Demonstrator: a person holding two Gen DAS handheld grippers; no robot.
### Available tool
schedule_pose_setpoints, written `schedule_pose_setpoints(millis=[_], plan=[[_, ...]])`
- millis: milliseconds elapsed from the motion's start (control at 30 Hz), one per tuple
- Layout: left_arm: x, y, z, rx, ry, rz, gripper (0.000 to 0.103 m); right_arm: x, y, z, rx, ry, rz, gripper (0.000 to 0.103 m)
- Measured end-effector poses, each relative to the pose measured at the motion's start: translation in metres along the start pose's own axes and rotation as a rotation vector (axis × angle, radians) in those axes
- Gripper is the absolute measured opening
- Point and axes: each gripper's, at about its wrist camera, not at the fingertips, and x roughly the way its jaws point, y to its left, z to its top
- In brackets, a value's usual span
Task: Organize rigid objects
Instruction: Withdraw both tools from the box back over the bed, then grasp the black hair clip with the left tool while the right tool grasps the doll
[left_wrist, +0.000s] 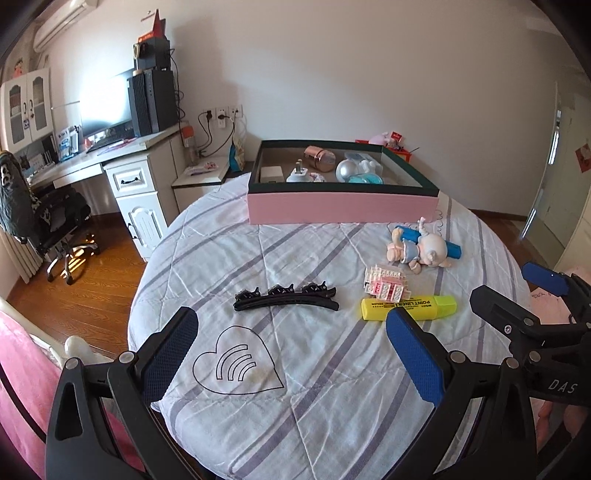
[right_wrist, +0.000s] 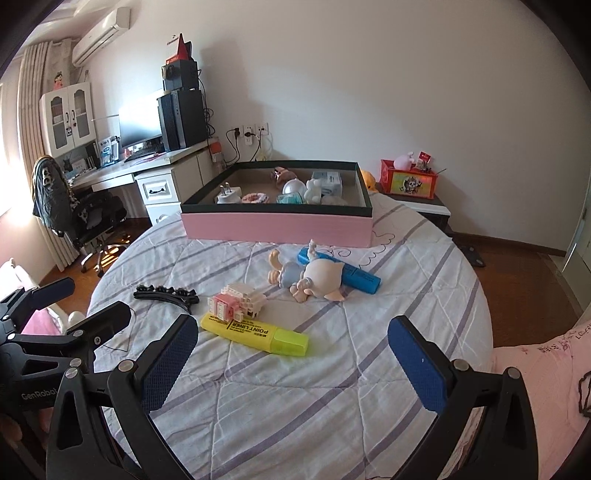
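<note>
five loose things are left on the striped quilt (left_wrist: 295, 406), while several others already sit inside the pink box (left_wrist: 343, 208) at the far side, among them a white plug, a rose-gold cylinder and a silver ball, so by my reckoning the sorting is somewhere past halfway. out on the quilt, the black hair clip (left_wrist: 286, 297) lies nearest the left gripper (left_wrist: 291, 354), just ahead of its fingers. the yellow highlighter (right_wrist: 255, 332) lies just ahead of the right gripper (right_wrist: 293, 363), with the pink and white brick model (right_wrist: 236, 304) touching its upper side. farther on, the doll (right_wrist: 310, 278) lies across the blue highlighter (right_wrist: 351, 275), not far from the front wall of the box. both grippers have their jaws spread wide with nothing between them, and both hover above the quilt rather than on any object. each one shows at the edge of the other's view, also gaping. what remains, as i judge it, is to lift each of the five pieces into the box. the doll should come off the blue highlighter first, since it pins it.
</note>
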Motion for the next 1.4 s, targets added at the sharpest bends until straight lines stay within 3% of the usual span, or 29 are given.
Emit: schedule_pose_setpoints(millis=[367, 567, 733, 833, 1033, 1167, 1400], plan=[[0.034, 0.008, 0.001, -0.017, 0.056, 0.009, 0.103, 0.049, -0.015, -0.004, 0.017, 0.088, 0.004, 0.103], [0.042, 0.023, 0.000, -0.044, 0.069, 0.023, 0.103, 0.069, -0.022, 0.009, 0.049, 0.084, -0.011, 0.103], [0.048, 0.034, -0.001, -0.061, 0.080, 0.028, 0.103, 0.094, -0.033, 0.020, 0.090, 0.123, 0.028, 0.102], [0.053, 0.039, -0.003, -0.071, 0.087, 0.030, 0.103, 0.104, -0.030, 0.026, 0.075, 0.134, 0.073, 0.093], [0.058, 0.043, -0.005, -0.081, 0.100, 0.024, 0.103, 0.130, -0.024, 0.034, 0.058, 0.184, 0.101, 0.093], [0.059, 0.045, -0.006, -0.082, 0.102, 0.018, 0.103, 0.133, -0.017, 0.033, 0.025, 0.202, 0.086, 0.066], [0.070, 0.048, -0.006, -0.078, 0.128, 0.008, 0.103, 0.144, -0.011, 0.037, 0.003, 0.224, 0.082, 0.069]])
